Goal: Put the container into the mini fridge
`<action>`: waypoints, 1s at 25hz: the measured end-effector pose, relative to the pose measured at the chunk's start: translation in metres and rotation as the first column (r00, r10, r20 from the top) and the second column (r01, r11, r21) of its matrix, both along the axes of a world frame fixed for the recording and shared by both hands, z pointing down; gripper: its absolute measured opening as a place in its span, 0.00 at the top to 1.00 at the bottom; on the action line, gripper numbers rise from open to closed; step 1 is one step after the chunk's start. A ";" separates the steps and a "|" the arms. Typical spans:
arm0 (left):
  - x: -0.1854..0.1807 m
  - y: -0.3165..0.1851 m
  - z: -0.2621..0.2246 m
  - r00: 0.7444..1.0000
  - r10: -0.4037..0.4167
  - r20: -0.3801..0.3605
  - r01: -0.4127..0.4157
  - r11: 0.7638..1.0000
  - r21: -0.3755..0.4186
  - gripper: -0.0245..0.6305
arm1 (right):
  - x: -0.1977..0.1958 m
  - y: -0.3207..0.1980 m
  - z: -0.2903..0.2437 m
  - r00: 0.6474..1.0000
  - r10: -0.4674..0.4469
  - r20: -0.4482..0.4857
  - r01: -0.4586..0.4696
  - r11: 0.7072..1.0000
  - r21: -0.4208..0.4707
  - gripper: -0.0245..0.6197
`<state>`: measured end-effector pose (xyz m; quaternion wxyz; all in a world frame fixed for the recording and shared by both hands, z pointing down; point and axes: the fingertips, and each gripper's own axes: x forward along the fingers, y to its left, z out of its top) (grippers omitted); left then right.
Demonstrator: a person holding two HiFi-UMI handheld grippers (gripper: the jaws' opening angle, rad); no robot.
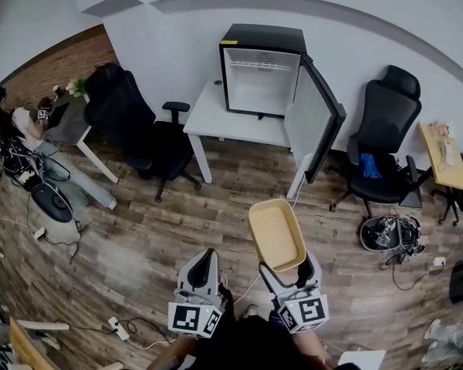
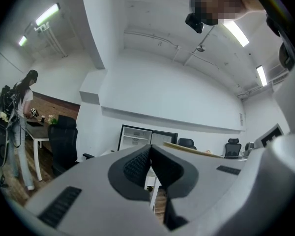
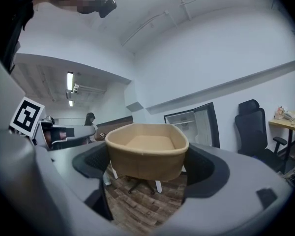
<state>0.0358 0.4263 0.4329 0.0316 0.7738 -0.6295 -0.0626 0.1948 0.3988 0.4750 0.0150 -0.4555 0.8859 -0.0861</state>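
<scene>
Wooden floor [image 1: 139, 230] ahead; facing open black mini fridge [image 1: 262, 79] at 12 o'clock, clamping beige oval container [image 1: 276, 233] in right gripper [image 1: 288, 272], pressing left gripper [image 1: 207, 256] jaws together.

Matt beige, smooth-walled, plastic-looking: the container [image 1: 276, 233]. Matt grey plastic on the right gripper [image 1: 290, 270] and the left gripper [image 1: 207, 259], with black ribbed pads [image 3: 95, 159] inside the jaws. Black, slightly glossy shell and smooth white lining for the mini fridge [image 1: 262, 72]. Smooth white top on the table [image 1: 216, 118]. Brown grained wood planks for the floor [image 1: 139, 230]. Matt black cloth on the chair [image 1: 127, 118].
</scene>
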 end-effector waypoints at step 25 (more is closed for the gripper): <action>-0.127 -0.264 0.005 0.990 0.133 -0.038 -0.133 0.991 -0.002 0.95 | -0.131 -0.254 -0.007 0.994 0.109 -0.023 -0.109 0.994 0.003 0.22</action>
